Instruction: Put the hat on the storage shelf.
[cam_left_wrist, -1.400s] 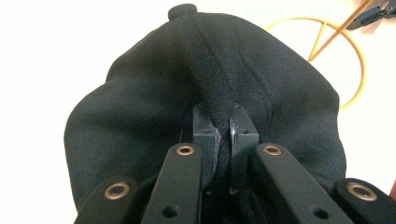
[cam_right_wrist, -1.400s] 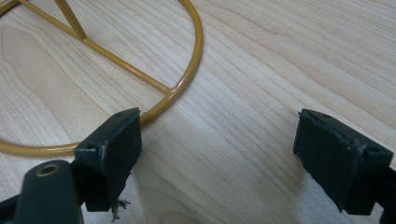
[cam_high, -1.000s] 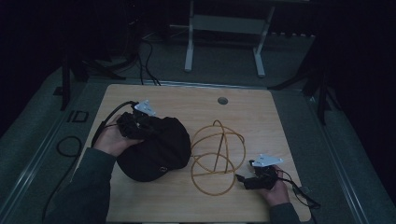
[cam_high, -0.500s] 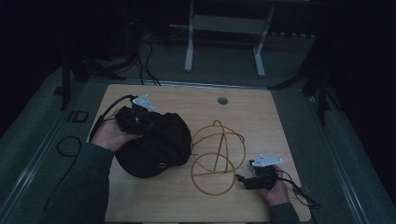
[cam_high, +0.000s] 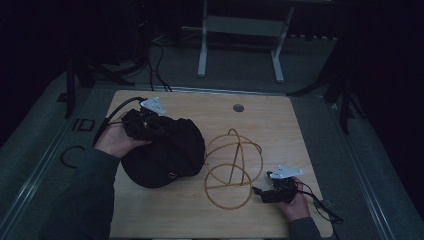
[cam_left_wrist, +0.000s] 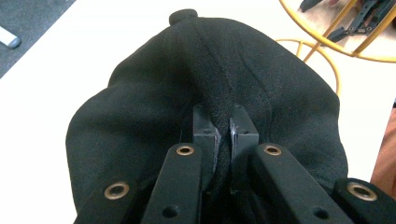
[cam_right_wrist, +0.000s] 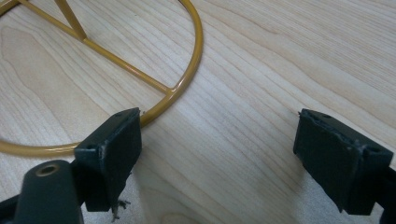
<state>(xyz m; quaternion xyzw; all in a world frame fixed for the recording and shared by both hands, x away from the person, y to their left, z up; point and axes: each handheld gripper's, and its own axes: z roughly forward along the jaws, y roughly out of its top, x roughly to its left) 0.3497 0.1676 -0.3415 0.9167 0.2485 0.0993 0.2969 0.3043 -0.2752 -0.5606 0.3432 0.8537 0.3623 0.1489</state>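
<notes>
Pinching a fold of the black cap (cam_left_wrist: 205, 93), the left tool (cam_left_wrist: 223, 135) is risking slippage; right tool (cam_right_wrist: 233, 144), gaping at four o'clock, is idling.

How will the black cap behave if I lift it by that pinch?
Probably floppy: the black cap creases where the left gripper clamps it. Likely light, being soft fabric. It may sag and brush the yellow wire stand beside it.
</notes>
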